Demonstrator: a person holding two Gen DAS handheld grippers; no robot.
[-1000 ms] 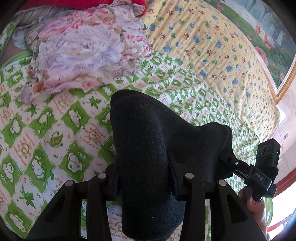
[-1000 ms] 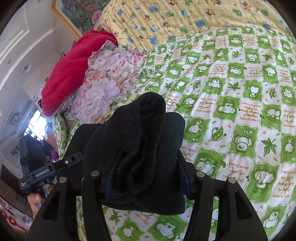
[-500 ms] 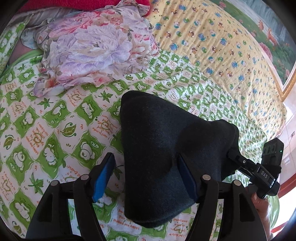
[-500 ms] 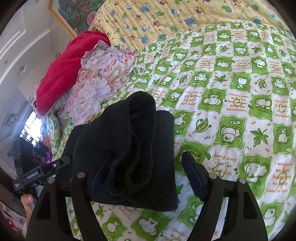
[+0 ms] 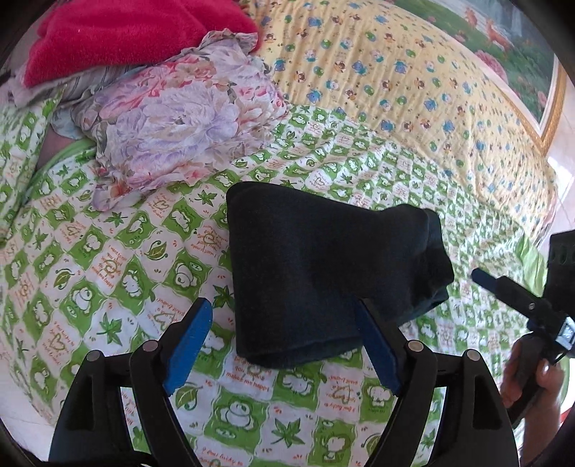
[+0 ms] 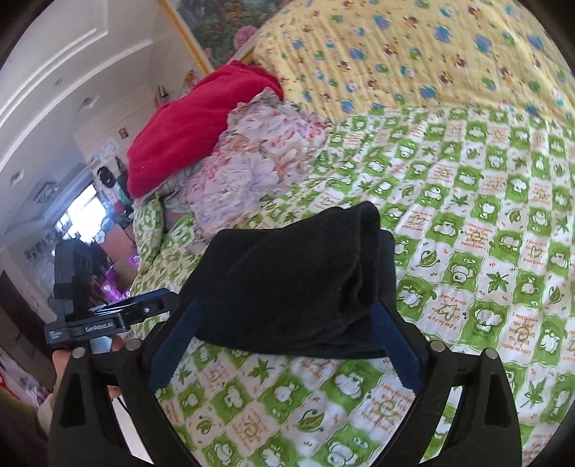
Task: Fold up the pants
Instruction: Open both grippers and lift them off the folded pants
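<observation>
The dark pants (image 5: 323,273) lie folded into a thick bundle on the green-and-white bedspread (image 5: 107,273). My left gripper (image 5: 282,303) straddles the near end of the bundle. Its jaws are opening, the left blue pad stands apart from the cloth and the right one sits beside its edge. In the right wrist view the pants (image 6: 298,280) show stacked layers, and my right gripper (image 6: 287,305) flanks them with its jaws opening and its pads off the fabric. Each gripper appears in the other's view: the right gripper (image 5: 521,298) and the left gripper (image 6: 107,316), both held by a hand.
A floral cloth (image 5: 179,136) and a red blanket (image 5: 125,39) are heaped at the far left of the bed. A yellow patterned quilt (image 5: 395,89) covers the far side. The bed's edge falls away at the right (image 5: 539,251). A framed picture (image 6: 222,21) hangs on the wall behind.
Both grippers were shut on the pants; they have opened, let go and drawn back a little. The bundle now rests flat on the bedspread.
</observation>
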